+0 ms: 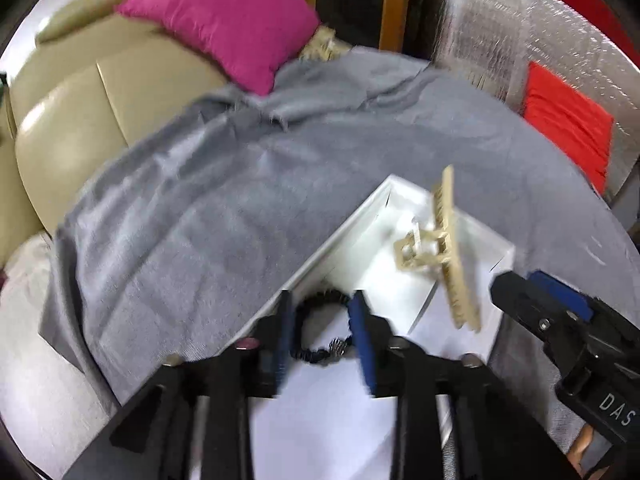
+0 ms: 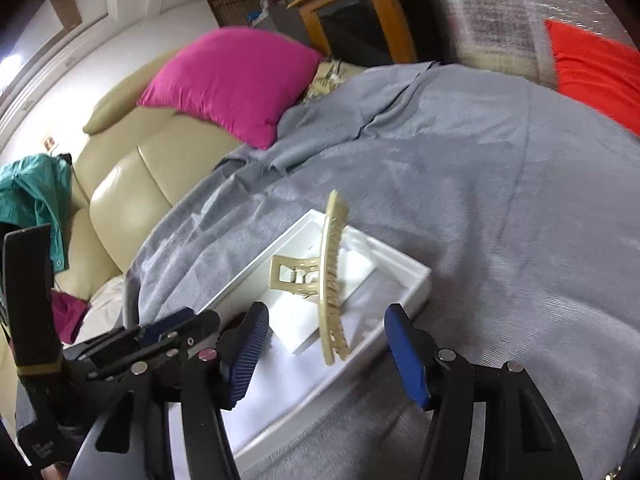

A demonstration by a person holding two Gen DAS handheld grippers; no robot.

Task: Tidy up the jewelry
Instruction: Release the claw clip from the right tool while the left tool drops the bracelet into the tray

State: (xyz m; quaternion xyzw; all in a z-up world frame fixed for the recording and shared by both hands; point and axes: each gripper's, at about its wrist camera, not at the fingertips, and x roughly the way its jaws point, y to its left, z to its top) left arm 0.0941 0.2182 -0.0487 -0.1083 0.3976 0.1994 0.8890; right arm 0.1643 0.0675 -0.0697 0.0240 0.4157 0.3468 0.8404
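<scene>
The long cream plastic claw hair clip [image 2: 331, 276] stands on edge over the shallow white rectangular tray [image 2: 416, 276], its toothed spine running front to back and its looped handle pointing left; whether it touches the tray floor cannot be told through the blur. A flat white card insert [image 2: 304, 320] lies in the tray beneath it. Nearer the front end of the tray lies a black beaded bracelet [image 1: 316, 350] with a small metal charm, curled on the white floor. The left gripper [image 1: 323, 344] hangs over that bracelet with its blue-padded fingers [image 1: 362, 344] spread to either side of it, gripping nothing. The right gripper [image 2: 326, 354] sits just behind the clip with its fingers wide apart and empty, the clip's near tip between them. The tray rests on a rumpled grey woven blanket [image 2: 480, 184] spread over the seat. Behind it are the beige leather sofa back [image 2: 132, 184], a magenta cushion [image 2: 236, 80], a red cushion [image 2: 596, 76] at the right and a wooden cabinet with a dark glass door [image 2: 352, 20]. A teal garment [image 2: 28, 192] hangs over the sofa's left end.
</scene>
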